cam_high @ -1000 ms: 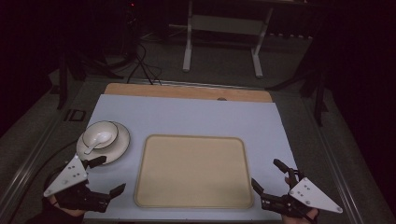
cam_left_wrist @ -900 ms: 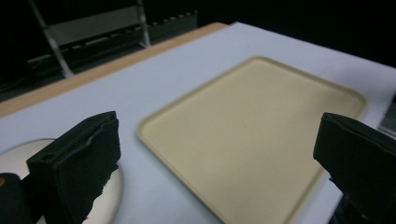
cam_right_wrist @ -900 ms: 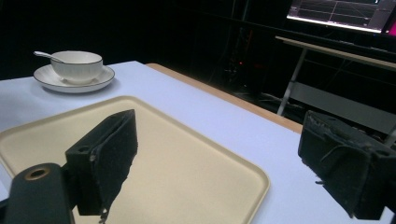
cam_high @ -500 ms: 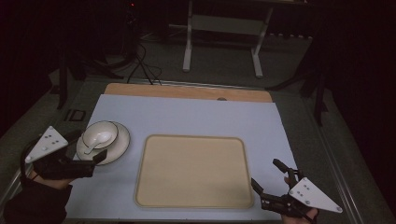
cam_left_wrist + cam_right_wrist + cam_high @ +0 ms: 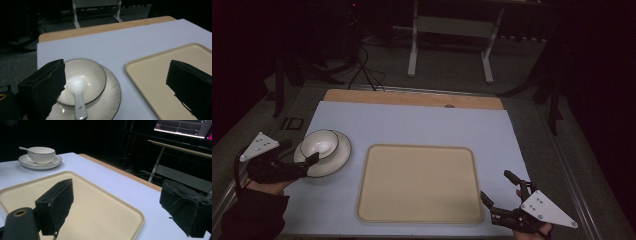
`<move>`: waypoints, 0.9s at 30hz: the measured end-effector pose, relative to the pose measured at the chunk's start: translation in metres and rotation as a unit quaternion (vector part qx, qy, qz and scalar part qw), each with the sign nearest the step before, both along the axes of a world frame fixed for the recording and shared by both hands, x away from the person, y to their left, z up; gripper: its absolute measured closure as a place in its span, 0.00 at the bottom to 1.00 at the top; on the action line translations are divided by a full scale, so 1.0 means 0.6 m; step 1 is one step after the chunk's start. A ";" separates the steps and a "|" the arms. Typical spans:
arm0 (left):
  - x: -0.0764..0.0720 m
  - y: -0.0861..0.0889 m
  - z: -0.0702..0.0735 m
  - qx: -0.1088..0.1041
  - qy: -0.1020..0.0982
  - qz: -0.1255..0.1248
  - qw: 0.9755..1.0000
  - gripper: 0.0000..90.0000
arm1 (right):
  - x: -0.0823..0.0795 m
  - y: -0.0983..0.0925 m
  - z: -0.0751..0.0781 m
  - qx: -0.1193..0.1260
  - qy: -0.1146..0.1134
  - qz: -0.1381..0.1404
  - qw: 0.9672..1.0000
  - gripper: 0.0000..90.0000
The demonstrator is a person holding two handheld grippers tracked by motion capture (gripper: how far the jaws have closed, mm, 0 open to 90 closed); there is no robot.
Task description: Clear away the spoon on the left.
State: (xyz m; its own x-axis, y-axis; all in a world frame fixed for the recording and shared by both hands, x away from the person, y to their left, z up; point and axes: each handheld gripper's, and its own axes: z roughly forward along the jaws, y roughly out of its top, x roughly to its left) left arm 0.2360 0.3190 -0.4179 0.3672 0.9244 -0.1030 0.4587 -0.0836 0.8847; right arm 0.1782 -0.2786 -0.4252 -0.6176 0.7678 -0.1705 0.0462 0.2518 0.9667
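The left gripper [image 5: 304, 162] hovers at the table's left edge with its jaws spread wide and nothing between them, the tips reaching the near rim of the saucer [image 5: 339, 159]. Its own camera shows what the high view cannot: a white spoon [image 5: 78, 96] lies in the bowl [image 5: 96, 75], its scoop resting inside and its handle running out over the near rim toward the camera, just beside the left-hand jaw. The bowl sits on the saucer, and both stand just left of the beige tray [image 5: 419, 182], apart from it.

The right gripper [image 5: 502, 200] is held at the near right corner of the table, jaws also wide apart and gripping nothing, near the tray's corner. Its camera looks low across the tray, so the bowl's side wall and the spoon handle sticking up over the rim are seen from the side, well away.

The pale blue mat [image 5: 412, 125] covers the table; a wooden strip [image 5: 412, 98] shows along the far edge. Beyond it stand a metal frame [image 5: 449, 45] and floor cables [image 5: 362, 70] in the dark. Nothing lies on the tray between the grippers
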 end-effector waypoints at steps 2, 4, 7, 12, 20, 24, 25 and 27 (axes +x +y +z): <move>0.007 0.010 -0.013 -0.005 0.019 0.010 1.000 0.05 | -0.001 0.001 0.000 -0.003 -0.001 0.001 1.000 0.13; 0.009 0.012 -0.018 -0.005 0.026 0.016 1.000 0.07 | -0.001 0.002 0.000 -0.004 -0.002 0.000 1.000 0.13; 0.016 0.021 -0.031 -0.010 0.050 0.026 0.998 0.07 | -0.001 0.002 0.000 -0.006 -0.002 -0.001 1.000 0.13; 0.028 0.034 -0.056 -0.015 0.099 0.045 0.994 0.10 | -0.002 0.002 0.000 -0.007 -0.002 0.000 1.000 0.13; 0.040 0.049 -0.083 -0.029 0.154 0.067 0.985 0.18 | -0.001 0.004 -0.001 -0.010 0.001 0.002 1.000 0.13; 0.045 0.054 -0.092 -0.045 0.170 0.062 0.982 0.24 | 0.000 0.004 -0.002 -0.012 0.002 0.002 1.000 0.13; 0.045 0.054 -0.092 -0.045 0.170 0.062 0.982 0.25 | 0.000 0.004 -0.002 -0.012 0.002 0.003 1.000 0.13; 0.048 0.053 -0.097 -0.039 0.181 0.059 0.981 0.29 | 0.001 0.005 -0.003 -0.013 0.004 0.002 1.000 0.14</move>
State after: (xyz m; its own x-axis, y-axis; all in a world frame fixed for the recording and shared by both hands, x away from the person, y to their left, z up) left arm 0.2649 0.3509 -0.4758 0.1836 0.9427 -0.2784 0.7464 0.0506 0.6636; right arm 0.1787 -0.2759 -0.4269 -0.6223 0.7606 -0.1852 0.0524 0.2765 0.9596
